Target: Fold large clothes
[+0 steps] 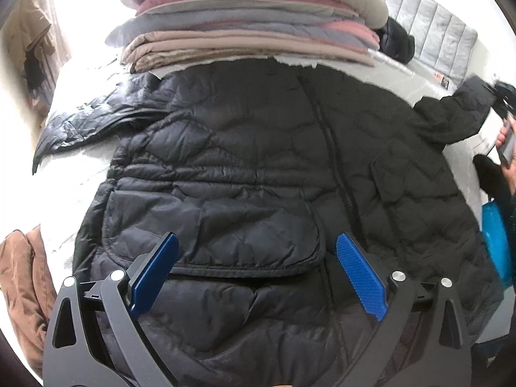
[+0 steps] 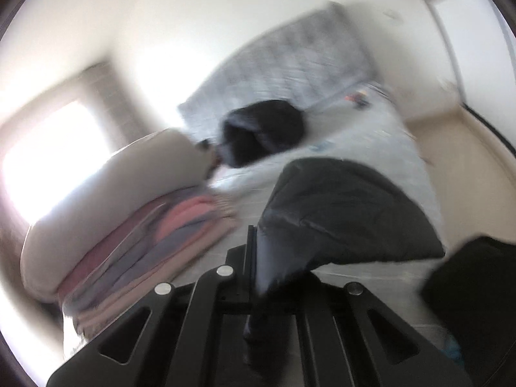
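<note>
White bed (image 1: pixel 84 148) fills the left wrist view, w/ a grey padded headboard (image 1: pixel 429 38) at the far end. Black quilted jacket (image 1: pixel 258 167) lies spread flat across the bed, front up, zip running down the middle, one sleeve out to the left, the other reaching right. Behind its collar end sits a stack of folded clothes (image 1: pixel 251 32) in pink, grey & beige, touching the jacket's top edge. A small dark garment (image 1: pixel 398 43) lies by the headboard. Brown coat (image 1: pixel 25 283) hangs off the bed edge at lower left. Left gripper (image 1: pixel 256 254) hovers over the jacket's lower part, blue fingers (image 1: pixel 361 277) spread wide, nothing between them. At far right a hand (image 1: pixel 504 135) shows, blurred.

Right wrist view is heavily blurred. Right gripper (image 2: pixel 258 267) has its fingers closed tight on a fold of the black jacket (image 2: pixel 348 209), which is lifted off the bed (image 2: pixel 371 135) & bunches up in front of the camera. Folded stack (image 2: pixel 135 235) sits left, dark garment (image 2: pixel 264 132) beyond, headboard (image 2: pixel 290 64) behind it.
</note>
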`<state>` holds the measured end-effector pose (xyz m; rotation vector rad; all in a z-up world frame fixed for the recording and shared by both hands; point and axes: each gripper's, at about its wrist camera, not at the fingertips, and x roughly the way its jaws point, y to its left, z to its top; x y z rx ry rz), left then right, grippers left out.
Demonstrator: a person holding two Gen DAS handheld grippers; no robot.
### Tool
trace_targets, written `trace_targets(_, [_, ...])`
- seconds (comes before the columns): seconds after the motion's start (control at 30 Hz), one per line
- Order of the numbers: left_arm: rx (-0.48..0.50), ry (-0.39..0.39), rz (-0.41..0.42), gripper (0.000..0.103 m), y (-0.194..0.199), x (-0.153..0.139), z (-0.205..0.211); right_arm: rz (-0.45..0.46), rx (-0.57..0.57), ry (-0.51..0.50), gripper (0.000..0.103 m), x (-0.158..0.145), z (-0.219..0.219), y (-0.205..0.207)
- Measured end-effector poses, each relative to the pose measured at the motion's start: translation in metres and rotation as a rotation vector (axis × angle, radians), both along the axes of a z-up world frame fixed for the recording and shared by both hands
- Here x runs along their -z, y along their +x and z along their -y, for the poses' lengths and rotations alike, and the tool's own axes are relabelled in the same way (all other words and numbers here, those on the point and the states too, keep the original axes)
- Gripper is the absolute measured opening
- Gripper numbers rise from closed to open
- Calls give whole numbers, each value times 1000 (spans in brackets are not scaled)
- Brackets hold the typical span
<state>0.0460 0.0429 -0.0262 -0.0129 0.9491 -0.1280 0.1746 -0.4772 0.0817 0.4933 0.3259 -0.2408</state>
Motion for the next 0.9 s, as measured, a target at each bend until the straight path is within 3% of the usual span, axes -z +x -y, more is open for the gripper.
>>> trace_targets(0.1, [-5,-33,19,95,-5,-10,-10,0,-138,-95,4,-15,-80,21])
trace_targets(0.2, [-16,-52,33,95,-8,-16,-21,-30,-281,-165,4,-5,-166,43])
trace_targets(0.4, [-51,-117,50,95,-13,-26,-51,-201,-493,-254,4,76,-307,84])
trace_targets(0.5, [-65,-143,61,95,-15,-30,-62,-379,-592,-334,9,135,-359,106])
trace_targets(0.53, [-69,-149,65,95,-16,-32,-66,-432,-627,-337,14,148,-368,110])
trace_targets(0.57, [-70,-153,68,95,-17,-33,-68,-491,-667,-331,29,161,-377,112])
trace_targets(0.6, [-73,-158,71,95,-18,-33,-71,-490,-680,-330,42,161,-380,111])
trace_targets(0.67, [-73,-175,69,95,-20,-34,-74,-450,-691,-341,53,149,-380,103])
trace_targets(0.7, [-70,-190,65,95,-20,-34,-75,-441,-698,-343,66,144,-378,100])
trace_targets(0.83, [-65,-223,58,95,-21,-34,-78,-360,-707,-294,71,118,-359,87])
trace_targets(0.9, [-65,-226,60,95,-21,-34,-78,-308,-659,-244,76,105,-335,77])
